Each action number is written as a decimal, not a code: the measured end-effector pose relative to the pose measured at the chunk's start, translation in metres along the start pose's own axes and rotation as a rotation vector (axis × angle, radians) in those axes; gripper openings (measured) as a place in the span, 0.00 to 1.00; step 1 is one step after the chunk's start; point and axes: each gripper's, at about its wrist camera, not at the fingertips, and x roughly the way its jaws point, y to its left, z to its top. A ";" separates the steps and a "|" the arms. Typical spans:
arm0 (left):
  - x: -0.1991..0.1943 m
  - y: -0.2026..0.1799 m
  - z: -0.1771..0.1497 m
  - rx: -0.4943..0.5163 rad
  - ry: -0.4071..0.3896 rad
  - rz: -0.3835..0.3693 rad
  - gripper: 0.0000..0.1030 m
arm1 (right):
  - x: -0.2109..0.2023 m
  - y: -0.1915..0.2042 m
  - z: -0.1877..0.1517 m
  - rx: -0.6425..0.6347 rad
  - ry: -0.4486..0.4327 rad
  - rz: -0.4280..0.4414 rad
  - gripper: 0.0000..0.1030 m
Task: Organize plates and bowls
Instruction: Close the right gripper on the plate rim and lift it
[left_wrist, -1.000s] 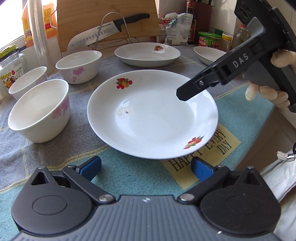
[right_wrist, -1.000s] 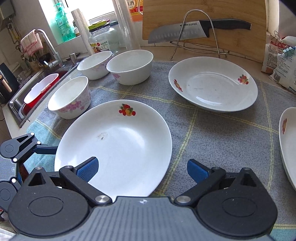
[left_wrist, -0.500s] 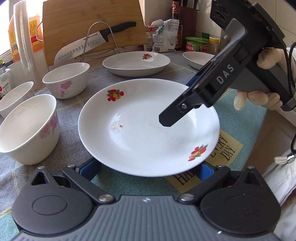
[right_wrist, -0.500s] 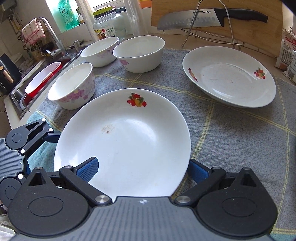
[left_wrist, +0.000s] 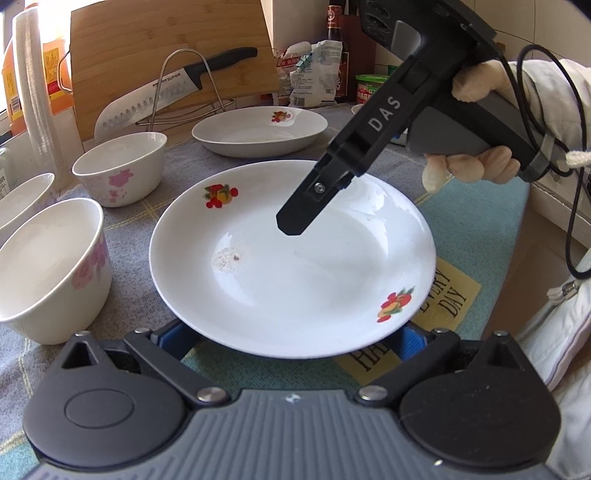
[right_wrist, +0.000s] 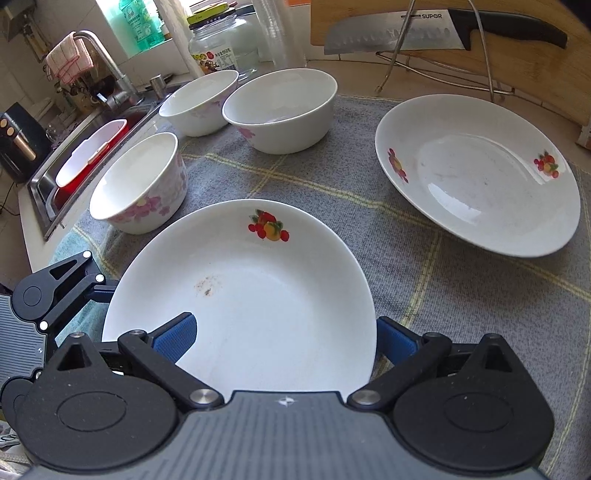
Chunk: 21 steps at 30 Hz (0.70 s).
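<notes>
White plates (right_wrist: 480, 177): 2 | bowls (right_wrist: 280, 110): 3 | both tools (right_wrist: 284, 339) spread wide, ungripped

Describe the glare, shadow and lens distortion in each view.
Left wrist view: window glare at the left washes out the cup stack; the right claw shades the near plate. Right wrist view: bright highlights on the far plate; fisheye bends the board.

Grey checked cloth (right_wrist: 436, 280) under crockery.
</notes>
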 end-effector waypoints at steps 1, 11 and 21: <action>0.000 0.000 0.001 0.001 0.004 0.000 1.00 | 0.000 -0.002 0.002 0.002 0.006 0.009 1.00; 0.000 0.002 0.002 0.023 0.009 -0.020 1.00 | -0.001 -0.015 0.011 0.056 0.037 0.092 1.00; 0.001 0.003 0.002 0.035 0.012 -0.030 1.00 | 0.004 -0.018 0.020 0.097 0.096 0.157 1.00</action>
